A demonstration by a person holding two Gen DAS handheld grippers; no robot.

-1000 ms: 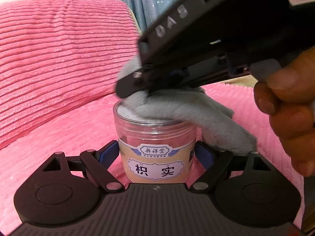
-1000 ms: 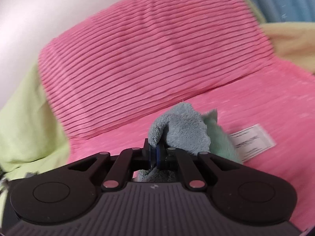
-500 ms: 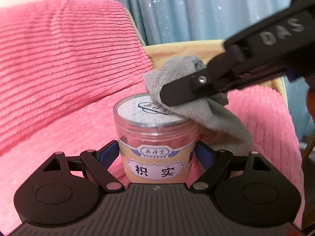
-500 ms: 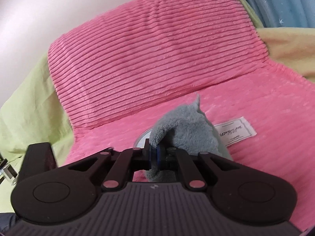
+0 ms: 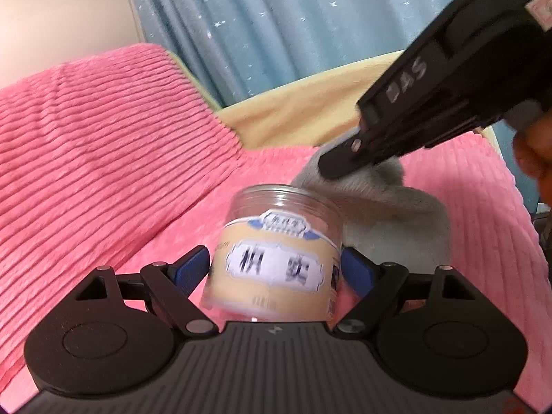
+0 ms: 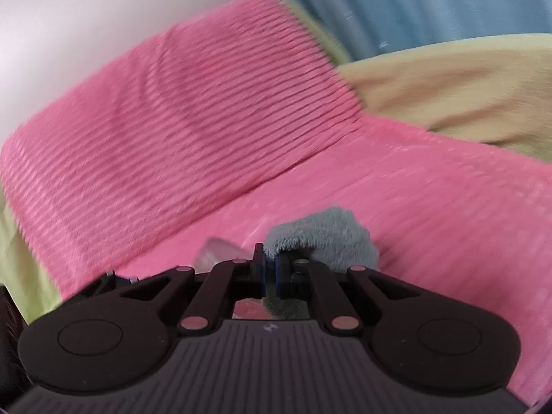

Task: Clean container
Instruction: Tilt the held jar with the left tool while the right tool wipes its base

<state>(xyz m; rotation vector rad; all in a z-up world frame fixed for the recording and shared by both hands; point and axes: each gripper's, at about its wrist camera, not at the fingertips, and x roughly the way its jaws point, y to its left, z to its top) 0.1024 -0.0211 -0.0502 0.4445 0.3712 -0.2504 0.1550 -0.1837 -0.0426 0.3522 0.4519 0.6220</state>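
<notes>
Here, the biggest thing around me is the pink blanket (image 5: 103, 158), a plush, ribbed fabric laid over the seat and the backrest in soft horizontal cords. Behind it hangs a blue curtain (image 5: 276, 24) in vertical folds, dotted with small white stars, and a smooth yellow cover (image 5: 303, 103) lies at the far edge of the pink.

Next in size is my grey cloth (image 5: 396, 217), a fluffy, bunched microfibre rag that lies just behind and to the right of the jar, reaching to its rim. My right gripper (image 6: 272, 274) has its jaws clenched tight on a fold of this cloth (image 6: 321, 238), the blue pads nearly meeting. On the side of that gripper's black body the raised letters "DAS" can be read in the left wrist view.

The container (image 5: 276, 258) is a squat, round jar of clear plastic with a threaded neck, tilted a little to the left. Its cream label has a blue scalloped border and two large dark Chinese characters, too blurred to make out. My left gripper (image 5: 276, 269) holds it low down, the jaws spread wide and pressed against both sides of the jar above the pink seat.
</notes>
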